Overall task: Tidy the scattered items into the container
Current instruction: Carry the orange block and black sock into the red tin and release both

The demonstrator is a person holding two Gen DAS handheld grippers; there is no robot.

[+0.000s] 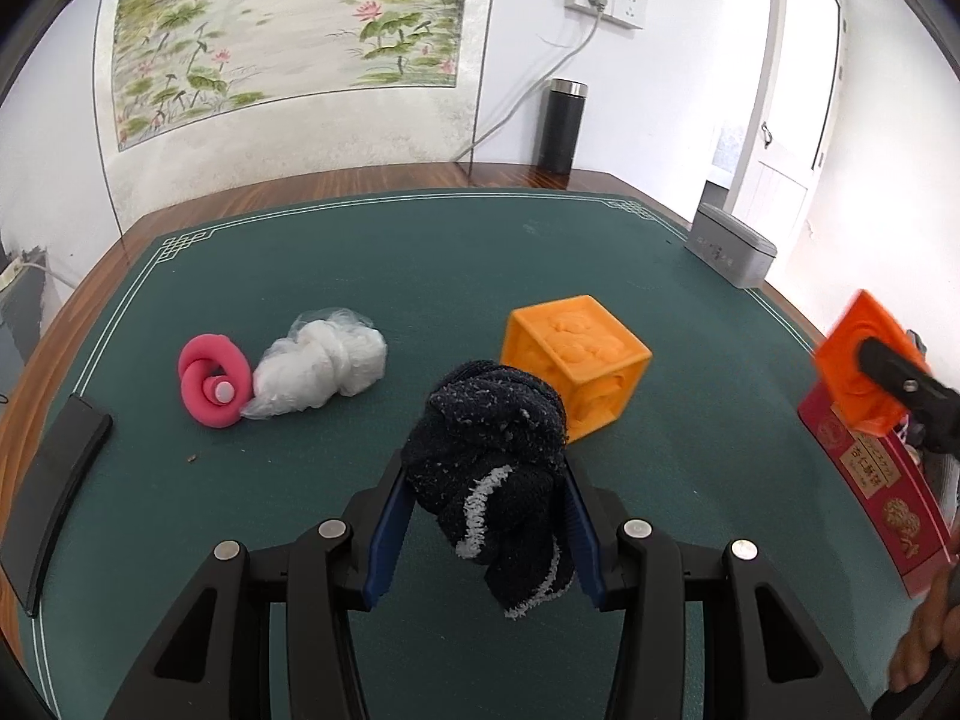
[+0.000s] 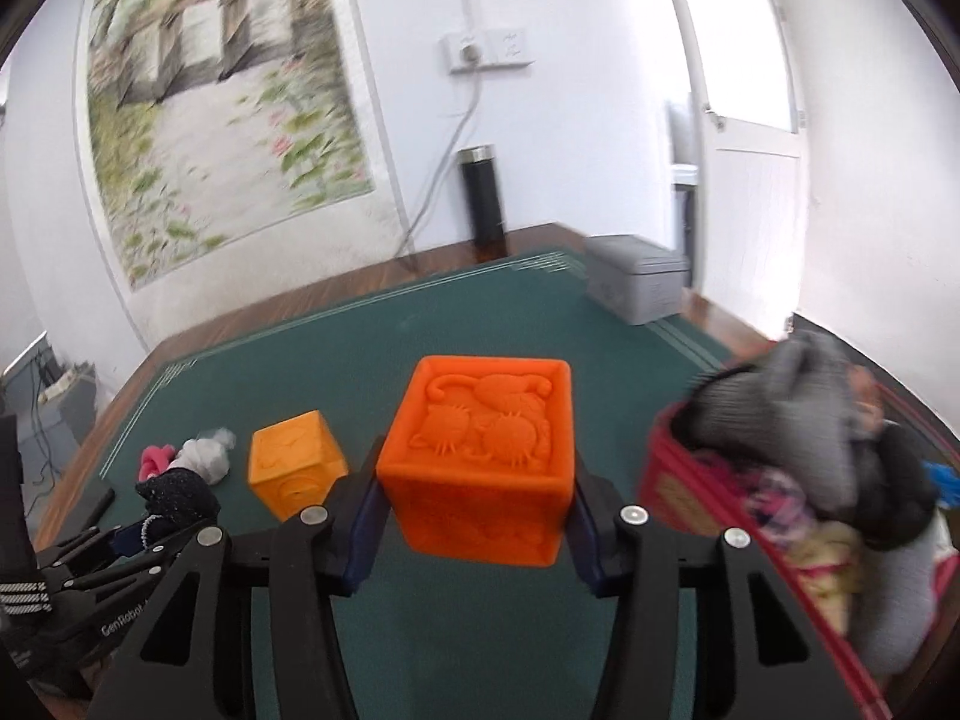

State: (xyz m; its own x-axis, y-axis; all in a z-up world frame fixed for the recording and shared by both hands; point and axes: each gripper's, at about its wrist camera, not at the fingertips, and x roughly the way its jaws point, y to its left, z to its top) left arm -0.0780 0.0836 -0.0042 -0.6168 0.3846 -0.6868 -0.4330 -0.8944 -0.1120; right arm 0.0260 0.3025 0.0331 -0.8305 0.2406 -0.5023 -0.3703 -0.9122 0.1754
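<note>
- I take the yellow-orange cube [image 1: 576, 360], standing mid-table, as my landmark.
- Far left of it, a pink ring toy [image 1: 211, 381] touches a white plastic bundle [image 1: 321, 369]; one of each, both loose on the table [image 1: 420, 252].
- Just in front of the cube, my left tongs [image 1: 483, 516] are clamped on a dark fuzzy sock [image 1: 489, 468], lifted clear of the table. One sock held.
- Risk, as I judge it: the sock bulges above the pads and dangles below, so a quick swing could let it slip out or brush the cube.
- Right of the cube, my right tongs [image 2: 474, 516] are clamped on a deeper orange cube [image 2: 480, 450], pads pressed on its two side faces. That makes two cubes: one held, one waiting.
- Risk: the cube looks soft and is gripped low, with most of its body above the pads; it could tip forward out of the grip.
- Far right of the landmark sits the red container [image 2: 678, 480], one only, heaped with grey and dark clothes over its rim.
- Risk: dropped onto that heap, the cube may roll back onto the table or off its edge.
- Both tongs heading for the container could collide there.
</note>
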